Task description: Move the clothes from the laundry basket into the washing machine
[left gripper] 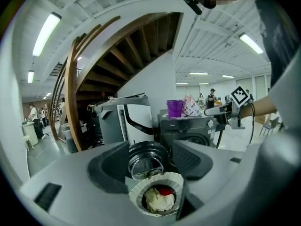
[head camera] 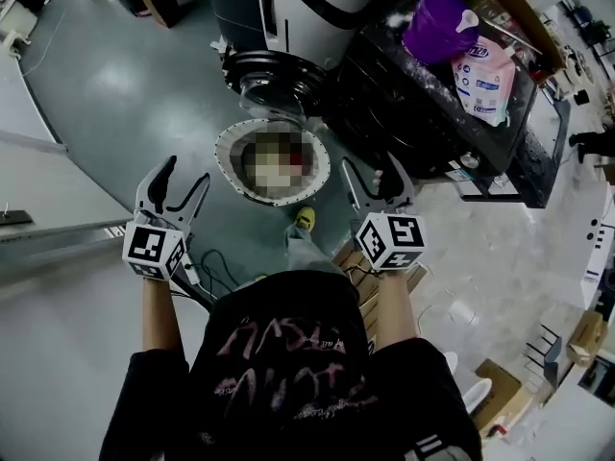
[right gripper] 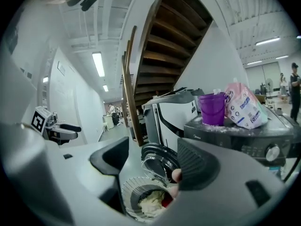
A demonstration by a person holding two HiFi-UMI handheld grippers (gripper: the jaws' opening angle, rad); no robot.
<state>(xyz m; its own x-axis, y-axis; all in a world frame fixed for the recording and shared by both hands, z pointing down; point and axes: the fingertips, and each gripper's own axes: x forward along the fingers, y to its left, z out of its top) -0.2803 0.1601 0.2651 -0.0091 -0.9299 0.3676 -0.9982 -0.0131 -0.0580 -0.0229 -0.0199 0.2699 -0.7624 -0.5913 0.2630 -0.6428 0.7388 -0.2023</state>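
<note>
The left gripper (head camera: 178, 185) and the right gripper (head camera: 375, 176) are both hovering released, jaws standing apart with nothing between the pads, each at about the same height on either side of the person's front. The round white ribbed laundry basket (head camera: 227, 138) is sitting on the floor ahead of and below both grippers, between them, and the cream and red clothes (left gripper: 159, 199) are lying bunched in its bottom, none lifted yet. Beyond the basket, further ahead of the jaws, the black front-loading washing machine (head camera: 413, 113) is standing with its round glass door (head camera: 274, 83) swung open, just behind the basket's far rim.

The step in hand looks like the first reach for a garment. Doing it well is probably calling for one gripper to tip steeply downward so its jaws are pointing into the basket mouth, not across it as now. The jaws should be going in wide and straddling a raised fold of the cream cloth, then clenching fully, since soft fabric is likely slipping out of a half grip. The other gripper is best staying clear of the rim, ready to take trailing cloth. Catching the basket wall between the pads could be dragging the whole basket along. The lift should be clearing the rim before swinging ahead toward the open drum, minding the door edge.
</note>
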